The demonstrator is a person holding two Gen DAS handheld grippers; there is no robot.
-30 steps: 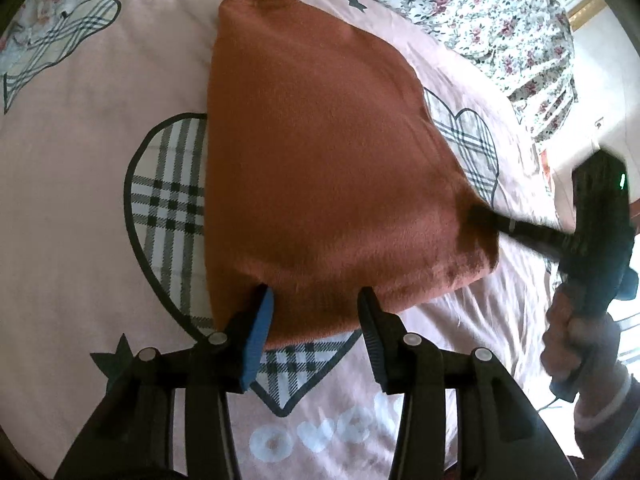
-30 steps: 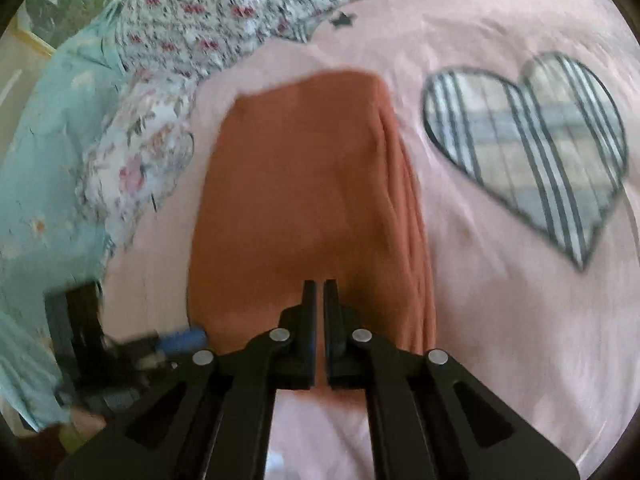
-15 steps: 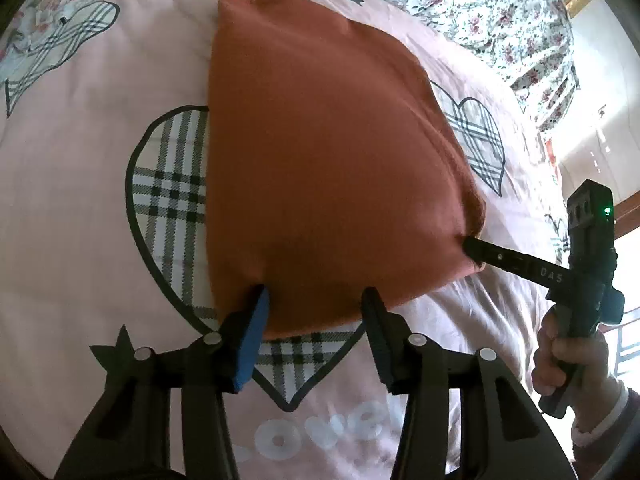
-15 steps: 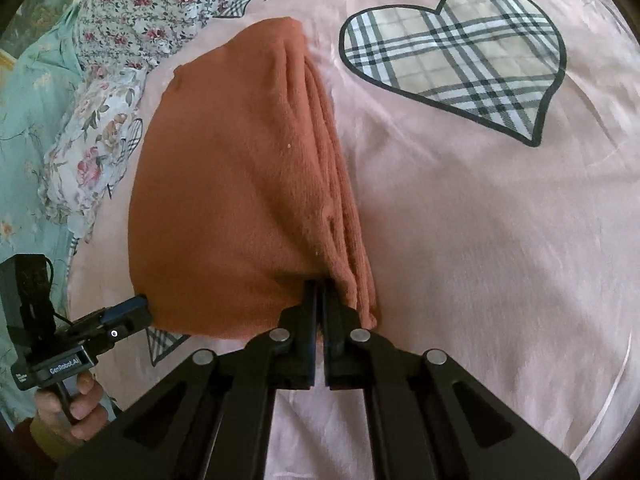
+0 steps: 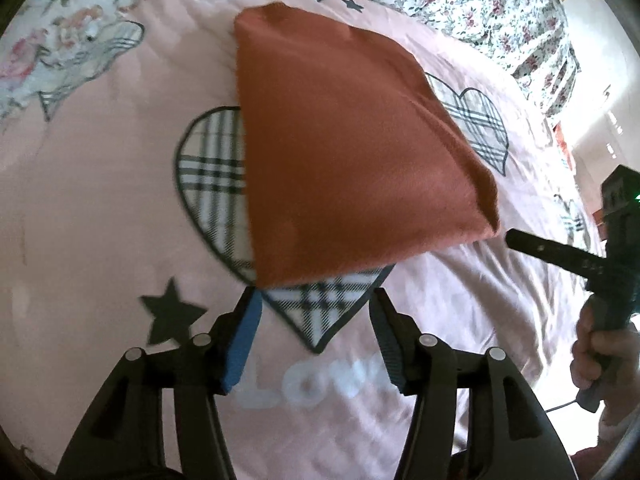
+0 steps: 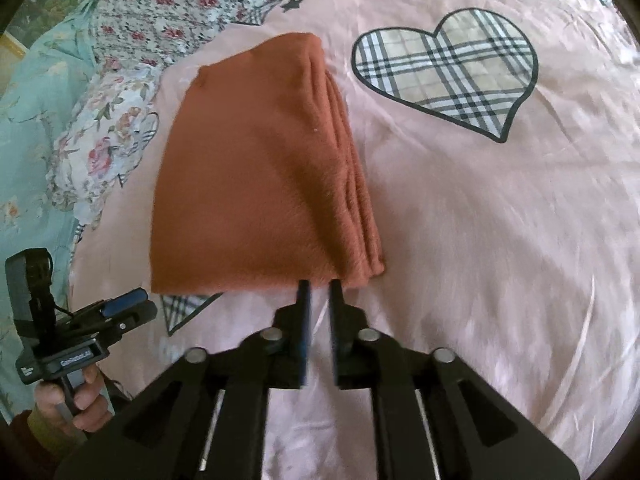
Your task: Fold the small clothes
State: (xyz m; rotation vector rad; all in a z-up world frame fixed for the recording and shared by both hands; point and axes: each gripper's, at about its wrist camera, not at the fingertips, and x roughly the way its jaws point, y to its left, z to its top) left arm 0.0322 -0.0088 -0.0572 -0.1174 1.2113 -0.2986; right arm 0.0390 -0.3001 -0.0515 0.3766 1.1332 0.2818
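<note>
A rust-orange folded garment (image 5: 352, 152) lies flat on the pink bed cover (image 5: 100, 208). My left gripper (image 5: 315, 295) hovers just off the garment's near edge, its jaws opening with only the cover's plaid heart between them. In the right wrist view the garment (image 6: 260, 184) shows stacked folds along its right side. My right gripper (image 6: 319, 286) sits at the near edge by that folded corner, jaws opening, a narrow gap and no cloth between them. Each view shows the other gripper off to the side: the right gripper (image 5: 520, 240), the left gripper (image 6: 128, 300).
The bed cover carries plaid hearts (image 6: 448, 68), black stars and lettering. A floral quilt (image 5: 480, 4) lies bunched beyond the garment, with teal fabric (image 6: 28, 120) at the left. A hand (image 5: 596, 356) grips the right tool's handle, and another hand (image 6: 76, 396) the left's.
The right gripper was shut on the garment's near edge and has let go, its fingers now apart. Both grippers have drawn back from the edge. The left jaws stand wider.
</note>
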